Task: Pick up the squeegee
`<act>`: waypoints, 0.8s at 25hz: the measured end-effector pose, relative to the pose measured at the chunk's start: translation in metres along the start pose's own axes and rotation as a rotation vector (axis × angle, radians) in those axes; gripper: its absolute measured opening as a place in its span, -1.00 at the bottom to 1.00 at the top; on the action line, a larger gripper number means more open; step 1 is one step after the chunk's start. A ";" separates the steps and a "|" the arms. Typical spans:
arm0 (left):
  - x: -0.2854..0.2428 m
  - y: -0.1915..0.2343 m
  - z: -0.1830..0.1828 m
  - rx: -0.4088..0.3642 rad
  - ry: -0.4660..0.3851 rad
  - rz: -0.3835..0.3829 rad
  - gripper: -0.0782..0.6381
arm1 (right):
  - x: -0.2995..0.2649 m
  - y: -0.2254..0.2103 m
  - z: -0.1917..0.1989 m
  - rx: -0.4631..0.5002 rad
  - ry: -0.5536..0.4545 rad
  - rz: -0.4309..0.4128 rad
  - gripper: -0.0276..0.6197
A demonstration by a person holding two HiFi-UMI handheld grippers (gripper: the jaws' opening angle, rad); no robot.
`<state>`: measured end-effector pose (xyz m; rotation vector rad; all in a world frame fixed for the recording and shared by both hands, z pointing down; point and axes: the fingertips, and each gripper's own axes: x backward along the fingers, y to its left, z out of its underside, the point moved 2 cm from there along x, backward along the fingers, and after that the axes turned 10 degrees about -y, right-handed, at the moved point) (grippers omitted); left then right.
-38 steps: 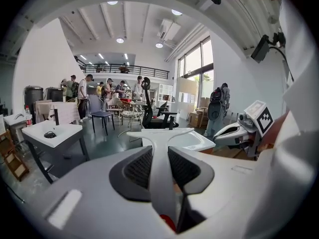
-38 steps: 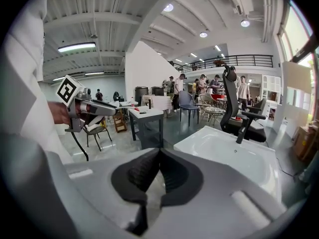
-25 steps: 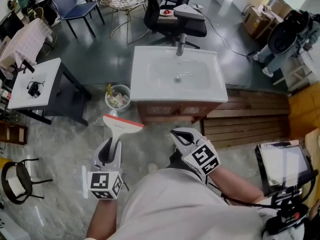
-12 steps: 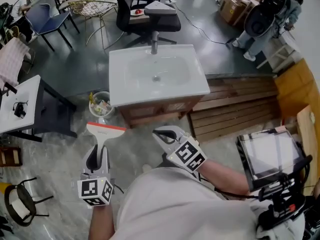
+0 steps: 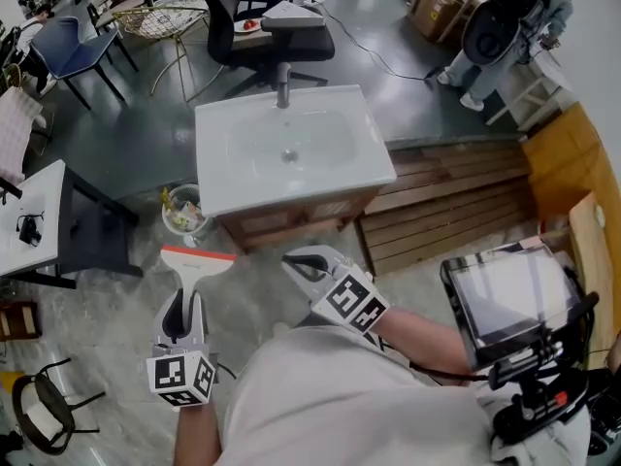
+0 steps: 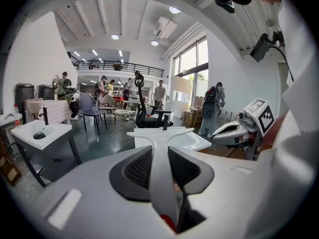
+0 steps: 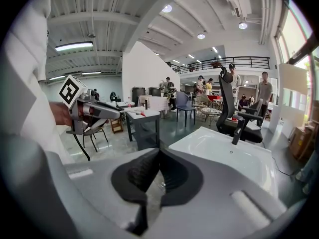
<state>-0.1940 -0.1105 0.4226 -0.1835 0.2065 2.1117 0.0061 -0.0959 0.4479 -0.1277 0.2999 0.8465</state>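
Observation:
The squeegee (image 5: 198, 261) is white with an orange-red strip along its wide blade, and its blade end points away from me towards the sink. My left gripper (image 5: 186, 311) is shut on its handle at the lower left of the head view. In the left gripper view the white handle (image 6: 162, 176) runs up between the two dark pads to the crossbar (image 6: 158, 133). My right gripper (image 5: 305, 264) hovers to the right of it, jaws shut with nothing between them; its pads (image 7: 144, 171) meet in the right gripper view. Both are above the marbled floor.
A white sink (image 5: 335, 178) with a faucet (image 5: 282, 84) stands on a wooden cabinet just ahead. A small waste bin (image 5: 181, 212) sits at its left, wooden decking (image 5: 456, 202) at its right. A white table (image 5: 29, 226), office chair (image 5: 262, 17), a screen (image 5: 505, 301) and a person (image 5: 500, 27) surround me.
The head view has swung, so the sink and bin sit further left in the picture. Both grippers keep their pose and the squeegee stays in the left one.

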 end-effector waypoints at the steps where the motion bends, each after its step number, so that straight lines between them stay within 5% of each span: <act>1: -0.002 0.000 0.000 -0.001 0.002 0.002 -0.49 | -0.001 -0.001 0.000 -0.001 0.000 0.000 -0.91; 20: -0.114 -0.003 0.012 0.000 0.063 0.026 -0.49 | -0.012 -0.086 0.023 -0.037 0.027 0.042 -0.91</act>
